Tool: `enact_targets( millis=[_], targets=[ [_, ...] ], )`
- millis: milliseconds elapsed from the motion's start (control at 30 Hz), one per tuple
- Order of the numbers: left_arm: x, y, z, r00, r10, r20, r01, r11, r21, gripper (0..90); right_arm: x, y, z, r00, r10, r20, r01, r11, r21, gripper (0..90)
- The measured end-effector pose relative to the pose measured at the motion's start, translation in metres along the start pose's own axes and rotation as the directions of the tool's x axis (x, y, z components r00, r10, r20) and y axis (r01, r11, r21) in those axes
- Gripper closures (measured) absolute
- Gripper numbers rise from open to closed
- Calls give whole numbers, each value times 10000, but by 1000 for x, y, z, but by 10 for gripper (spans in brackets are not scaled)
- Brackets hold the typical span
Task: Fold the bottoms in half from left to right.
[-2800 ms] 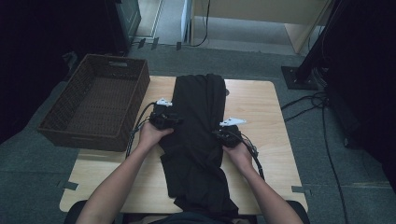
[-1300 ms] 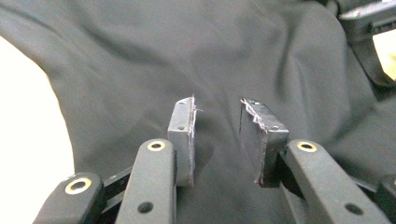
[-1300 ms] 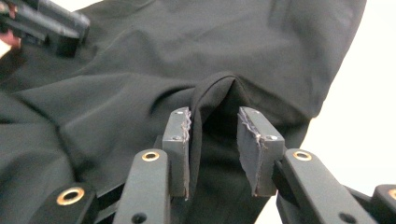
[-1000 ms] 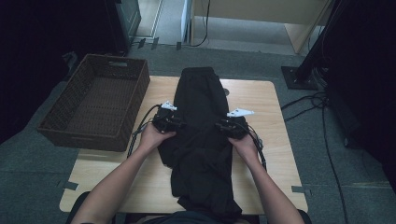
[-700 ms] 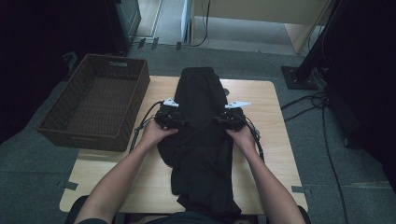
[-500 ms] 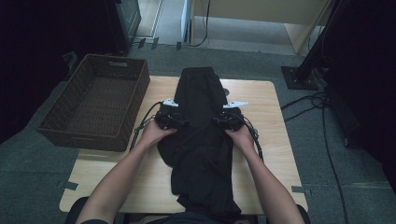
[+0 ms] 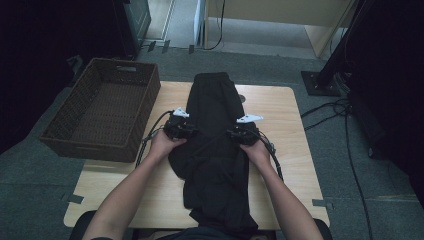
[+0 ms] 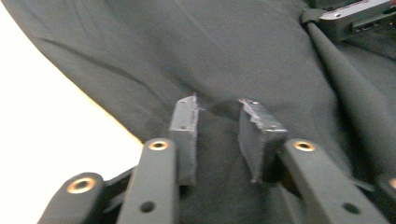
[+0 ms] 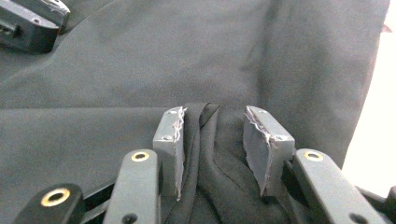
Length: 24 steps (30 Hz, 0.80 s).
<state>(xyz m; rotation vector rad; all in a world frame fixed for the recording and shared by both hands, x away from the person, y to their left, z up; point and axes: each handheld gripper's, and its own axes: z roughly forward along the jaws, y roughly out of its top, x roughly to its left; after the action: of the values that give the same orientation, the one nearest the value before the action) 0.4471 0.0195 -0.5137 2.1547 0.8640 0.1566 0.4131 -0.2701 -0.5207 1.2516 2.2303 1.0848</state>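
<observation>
At mid-table, the left gripper (image 8: 217,122) has just been closing onto a bunched fold of the black trousers (image 7: 215,145); the right gripper (image 9: 212,135) pinches its fold, so lifting looks next.

black garment (image 7: 216,150) near end cut off at bottom edge, tabletop beneath hidden

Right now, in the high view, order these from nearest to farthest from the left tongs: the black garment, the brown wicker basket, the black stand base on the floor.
1. The black garment, right at the left tongs, mid-table.
2. The brown wicker basket, off the table's left edge.
3. The black stand base, on the floor beyond the table's far right corner.
</observation>
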Motion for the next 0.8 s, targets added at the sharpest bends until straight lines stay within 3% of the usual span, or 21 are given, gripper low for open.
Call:
enact_targets(
  millis=[133,400,633,700,800],
  targets=[
    [-9,-7,-4,9999,-123,-36,123,9999,-73,724,7,-9,-8,10000,55,40,-55,9999,-138,597],
    [-35,-24,-19,9994,321,-151,-318,9993,179,727,25,-30,-34,9990,150,-413,-151,9999,-14,600],
    [-54,-41,-36,9992,-236,323,220,9986,471,693,43,-46,-55,9967,73,-813,-55,9997,229,600],
    [-57,-39,-38,9992,-139,363,110,9967,802,671,46,-49,-59,9965,34,-836,-8,9995,309,595],
    [-57,-34,-38,9997,-13,230,-9,9955,949,648,43,-46,-66,9948,382,-939,-347,9986,395,575]
  ],
)
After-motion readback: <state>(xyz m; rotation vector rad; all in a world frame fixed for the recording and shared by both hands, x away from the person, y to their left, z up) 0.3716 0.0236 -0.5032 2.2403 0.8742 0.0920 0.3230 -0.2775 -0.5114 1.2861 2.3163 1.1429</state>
